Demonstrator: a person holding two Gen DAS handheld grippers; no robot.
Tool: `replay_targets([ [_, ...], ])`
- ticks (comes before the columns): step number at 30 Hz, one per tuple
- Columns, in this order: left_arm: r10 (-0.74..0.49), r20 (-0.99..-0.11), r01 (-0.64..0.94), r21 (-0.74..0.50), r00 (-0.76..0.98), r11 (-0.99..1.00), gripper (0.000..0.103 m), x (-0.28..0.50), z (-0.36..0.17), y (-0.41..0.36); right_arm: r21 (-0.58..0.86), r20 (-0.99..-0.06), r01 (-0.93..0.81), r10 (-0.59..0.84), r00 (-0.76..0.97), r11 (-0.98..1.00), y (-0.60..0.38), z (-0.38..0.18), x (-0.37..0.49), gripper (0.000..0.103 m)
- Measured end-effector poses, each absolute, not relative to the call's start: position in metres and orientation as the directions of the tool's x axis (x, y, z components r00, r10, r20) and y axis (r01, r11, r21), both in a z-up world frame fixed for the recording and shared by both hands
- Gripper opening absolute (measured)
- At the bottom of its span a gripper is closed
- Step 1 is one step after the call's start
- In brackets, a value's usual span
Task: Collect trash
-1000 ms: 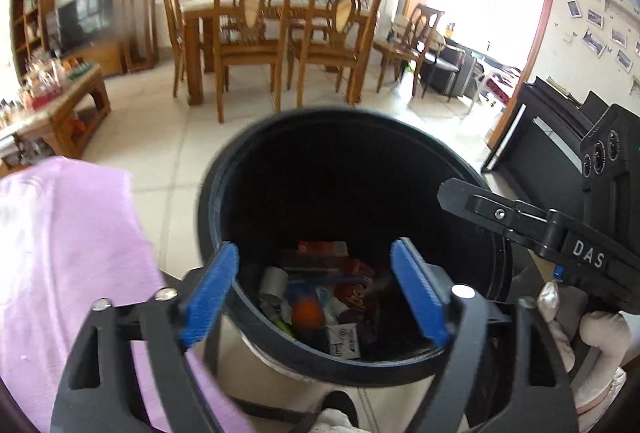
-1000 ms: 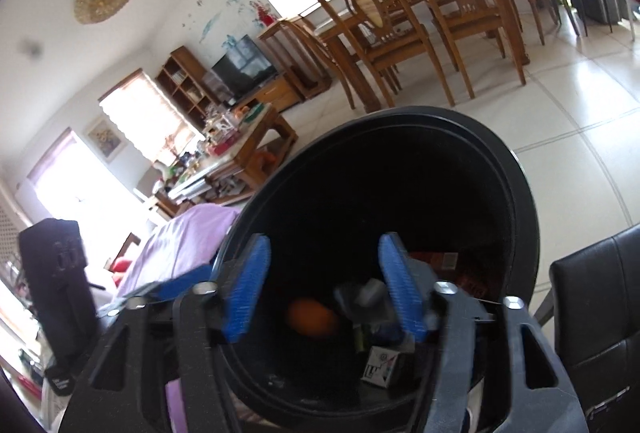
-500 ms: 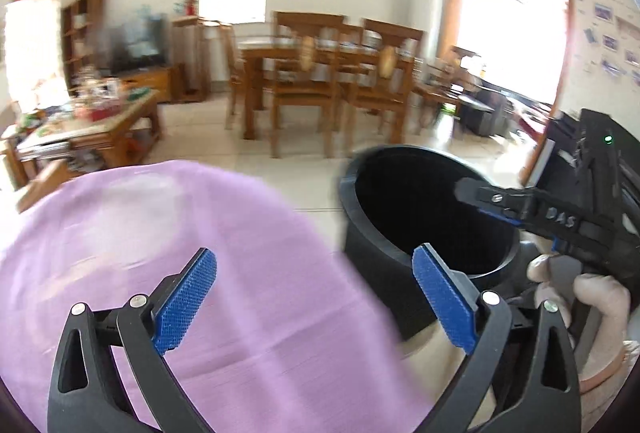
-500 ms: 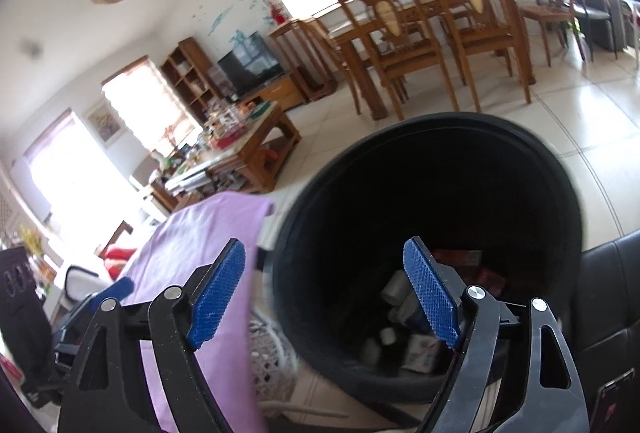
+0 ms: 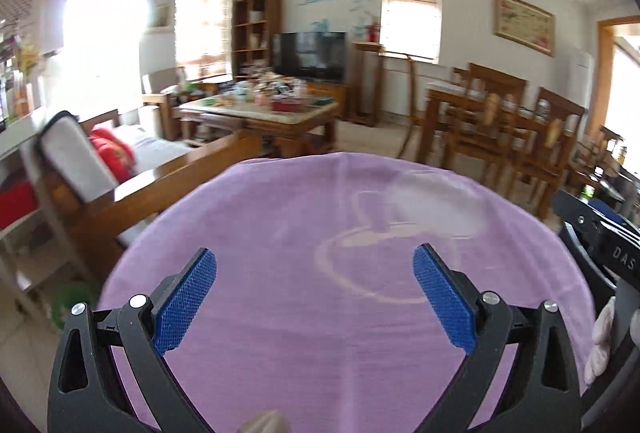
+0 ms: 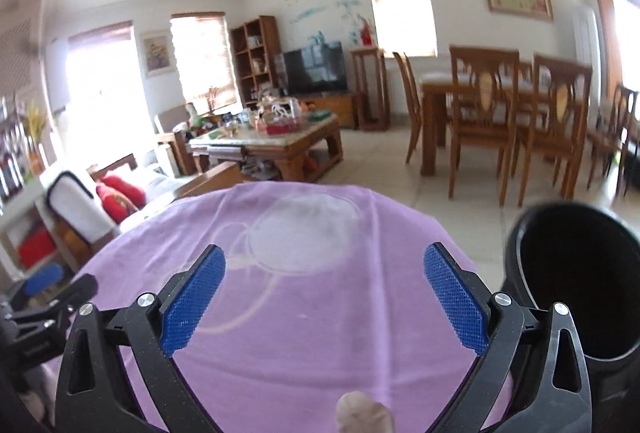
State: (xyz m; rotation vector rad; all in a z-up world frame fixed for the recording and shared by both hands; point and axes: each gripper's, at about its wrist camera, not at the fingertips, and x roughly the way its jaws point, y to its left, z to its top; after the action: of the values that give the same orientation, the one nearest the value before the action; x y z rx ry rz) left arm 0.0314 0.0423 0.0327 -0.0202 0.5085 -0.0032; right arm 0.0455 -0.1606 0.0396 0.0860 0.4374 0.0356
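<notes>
Both over purple-clothed table (image 6: 304, 333); no trash visible. Black bin (image 6: 572, 281) off its right edge, nearer right gripper (image 6: 324, 297), jaws opening, empty. Left gripper (image 5: 316, 297) wide, empty.

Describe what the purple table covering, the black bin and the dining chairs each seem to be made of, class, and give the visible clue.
Purple table covering: looks like woven cloth, matt, with soft creases and pale ring marks.
Black bin: probably plastic, smooth with a slight sheen on its rounded rim; blur leaves this open.
Dining chairs: wood, brown and varnished-looking, with paler inlaid back panels.
</notes>
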Motion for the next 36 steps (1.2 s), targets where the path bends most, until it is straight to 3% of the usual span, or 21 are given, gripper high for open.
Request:
replay_targets([
  [4,-0.006,-0.499,-0.032,-0.069,0.866,0.997,0.098,0.033,0.033,0.069,0.019,-0.445,-0.057,0.06,0.894,0.998,-0.118,0.027,0.066,0.098],
  [10,0.026,-0.477,-0.056,-0.048,0.878,0.997,0.098,0.029,0.036,0.083,-0.009,-0.328,-0.075,0.068,0.942,0.997,-0.104,0.033,0.054,0.098],
  [16,0.056,-0.485,-0.087,-0.042,0.873,0.995,0.098,0.031,0.031,0.078,0.046,-0.284,-0.07,0.08,0.956,0.996,-0.125,0.033,0.032,0.098],
  [36,0.092,-0.473,-0.1,0.008,0.876,0.995,0.098,0.028,0.026,0.072,0.045,-0.268,-0.08,0.09,0.959,0.996,-0.129,0.035,0.018,0.098],
])
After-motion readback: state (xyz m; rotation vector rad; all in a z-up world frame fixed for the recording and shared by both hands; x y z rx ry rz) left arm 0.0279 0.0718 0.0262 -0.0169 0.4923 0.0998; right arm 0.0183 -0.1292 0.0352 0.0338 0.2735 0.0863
